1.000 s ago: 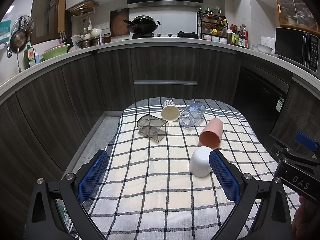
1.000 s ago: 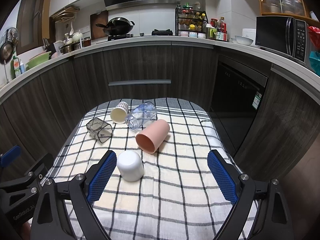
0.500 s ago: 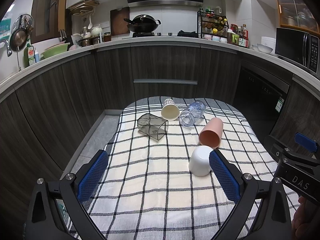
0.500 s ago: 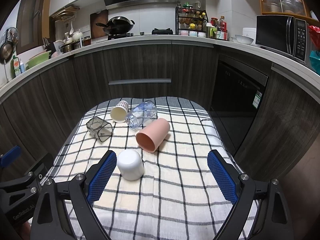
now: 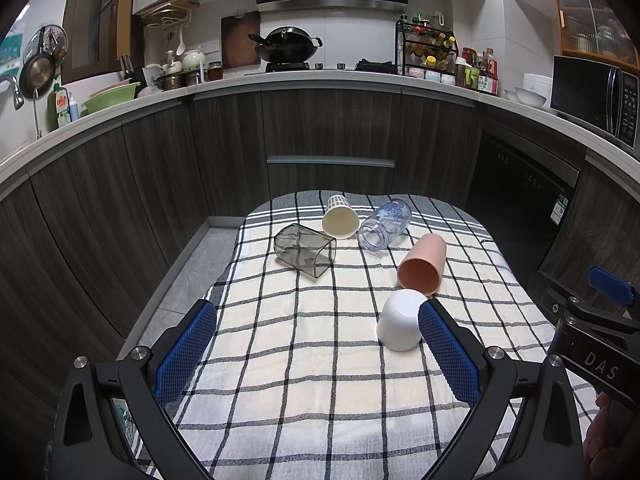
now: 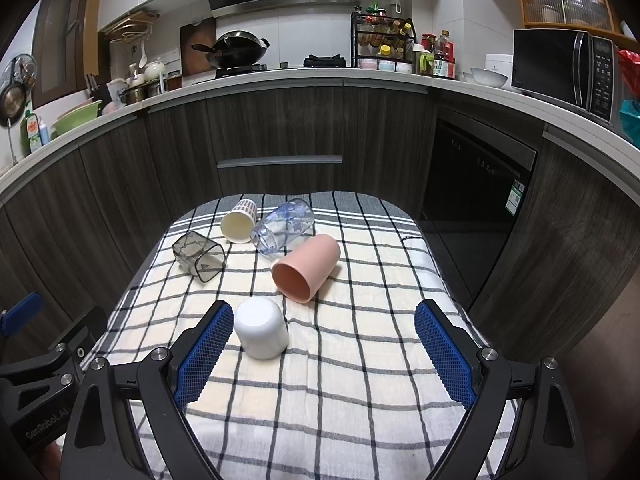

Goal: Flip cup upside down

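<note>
A white cup [image 5: 400, 326] [image 6: 261, 328] stands upside down on the checked cloth. A pink cup [image 5: 422, 264] [image 6: 307, 268] lies on its side just behind it, mouth toward me. Farther back lie a grey square cup [image 5: 305, 250] [image 6: 199, 256], a cream striped cup [image 5: 340, 218] [image 6: 239, 222] and a clear jar [image 5: 384, 224] [image 6: 283, 226], all on their sides. My left gripper [image 5: 316, 352] is open and empty, its right pad beside the white cup. My right gripper [image 6: 324, 354] is open and empty, its left pad beside the white cup.
The cloth-covered table [image 5: 304, 380] ends at the left over a grey floor [image 5: 180, 280]. Dark curved kitchen cabinets [image 6: 280, 128] stand behind the table, with a dishwasher [image 6: 476, 172] at the right. The other gripper's body shows at each view's edge.
</note>
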`<state>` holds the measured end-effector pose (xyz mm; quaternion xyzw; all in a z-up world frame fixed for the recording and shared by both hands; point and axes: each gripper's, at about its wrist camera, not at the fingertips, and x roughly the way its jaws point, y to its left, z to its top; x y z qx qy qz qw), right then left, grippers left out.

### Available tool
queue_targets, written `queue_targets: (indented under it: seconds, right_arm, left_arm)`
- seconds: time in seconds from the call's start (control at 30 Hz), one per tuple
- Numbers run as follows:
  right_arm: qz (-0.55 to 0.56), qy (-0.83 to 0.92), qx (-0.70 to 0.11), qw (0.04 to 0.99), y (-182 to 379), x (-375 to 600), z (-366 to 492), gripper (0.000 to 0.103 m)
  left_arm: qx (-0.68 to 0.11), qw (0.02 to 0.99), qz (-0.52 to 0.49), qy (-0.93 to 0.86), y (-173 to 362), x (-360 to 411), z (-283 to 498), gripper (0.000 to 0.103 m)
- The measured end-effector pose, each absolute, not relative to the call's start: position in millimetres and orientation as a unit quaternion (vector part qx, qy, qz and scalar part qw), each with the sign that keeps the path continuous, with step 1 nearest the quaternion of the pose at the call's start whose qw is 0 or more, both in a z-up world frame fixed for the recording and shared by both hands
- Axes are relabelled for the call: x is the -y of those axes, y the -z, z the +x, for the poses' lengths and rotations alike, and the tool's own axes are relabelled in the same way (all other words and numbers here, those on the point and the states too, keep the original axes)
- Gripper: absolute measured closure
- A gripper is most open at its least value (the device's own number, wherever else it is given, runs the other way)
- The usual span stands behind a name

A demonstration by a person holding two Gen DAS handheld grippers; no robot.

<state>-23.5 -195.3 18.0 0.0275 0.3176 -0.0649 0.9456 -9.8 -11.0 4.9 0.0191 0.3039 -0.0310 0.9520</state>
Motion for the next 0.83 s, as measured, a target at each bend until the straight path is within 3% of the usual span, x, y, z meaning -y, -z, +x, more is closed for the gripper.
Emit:
queue_targets:
  seconds: [0.83]
  right_arm:
    - [0.026, 0.065, -0.321, 0.944, -16.2, 195.2, -24.6, 0.011]
  left_arm:
    - [-0.322, 0.946, 0.005, 0.025, 4.5, 15.8, -6.6, 0.0]
